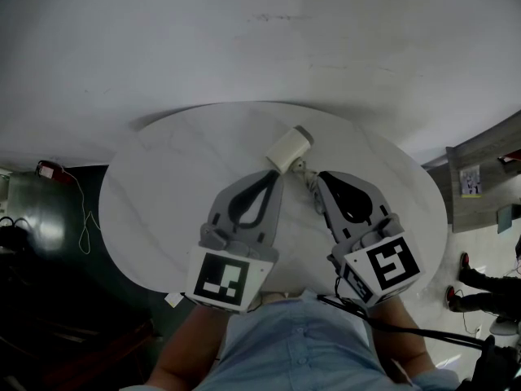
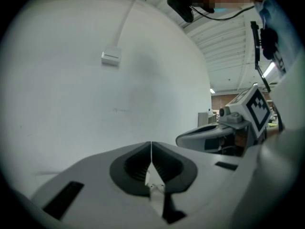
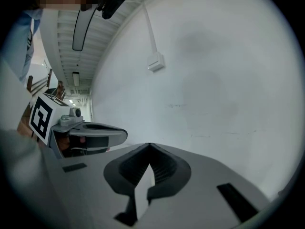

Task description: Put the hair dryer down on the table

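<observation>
A white hair dryer (image 1: 289, 147) lies on the round white marble table (image 1: 163, 194), its nozzle pointing to the far right. Its cord (image 1: 308, 181) trails back between my two grippers. My left gripper (image 1: 275, 173) hovers just behind the dryer, jaws shut and empty. My right gripper (image 1: 320, 175) sits beside the cord, also shut with nothing in it. Both gripper views are tilted up at a white wall, so the dryer is hidden there. In each, the jaw tips meet: left gripper (image 2: 151, 145), right gripper (image 3: 150, 145). Each view shows the other gripper alongside.
A white wall rises behind the table, with a small junction box (image 2: 110, 57) and conduit on it. Dark floor with a red object (image 1: 49, 169) and a cable lies to the left. A wooden cabinet (image 1: 488, 165) stands at the right. The person's light blue shirt (image 1: 301, 340) fills the bottom.
</observation>
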A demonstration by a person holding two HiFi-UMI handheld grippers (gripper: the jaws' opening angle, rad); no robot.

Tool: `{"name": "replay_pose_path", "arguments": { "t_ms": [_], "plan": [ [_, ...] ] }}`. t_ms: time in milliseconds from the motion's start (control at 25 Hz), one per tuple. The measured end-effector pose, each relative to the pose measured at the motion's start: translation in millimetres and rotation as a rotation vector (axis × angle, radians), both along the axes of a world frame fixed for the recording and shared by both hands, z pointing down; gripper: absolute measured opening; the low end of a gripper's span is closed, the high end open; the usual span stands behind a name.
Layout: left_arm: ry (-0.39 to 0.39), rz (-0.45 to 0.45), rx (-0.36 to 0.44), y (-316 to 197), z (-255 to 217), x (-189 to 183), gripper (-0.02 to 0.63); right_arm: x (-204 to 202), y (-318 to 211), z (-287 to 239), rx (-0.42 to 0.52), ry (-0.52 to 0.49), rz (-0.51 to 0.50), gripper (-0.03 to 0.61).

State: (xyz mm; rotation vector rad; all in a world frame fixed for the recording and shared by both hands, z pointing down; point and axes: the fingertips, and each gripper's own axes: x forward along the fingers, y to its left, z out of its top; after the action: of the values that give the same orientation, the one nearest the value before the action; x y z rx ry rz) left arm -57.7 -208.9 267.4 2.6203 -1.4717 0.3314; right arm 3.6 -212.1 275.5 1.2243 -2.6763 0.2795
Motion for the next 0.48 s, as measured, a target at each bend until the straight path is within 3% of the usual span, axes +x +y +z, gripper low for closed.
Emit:
{"name": "replay_pose_path", "arguments": {
  "t_ms": [480],
  "plan": [
    [0.001,-0.006,-0.006,-0.6,1.7,-3.1,0.015,-3.4,0.0,-0.5,0.005,0.003,-0.012,0.011]
  ]
}}
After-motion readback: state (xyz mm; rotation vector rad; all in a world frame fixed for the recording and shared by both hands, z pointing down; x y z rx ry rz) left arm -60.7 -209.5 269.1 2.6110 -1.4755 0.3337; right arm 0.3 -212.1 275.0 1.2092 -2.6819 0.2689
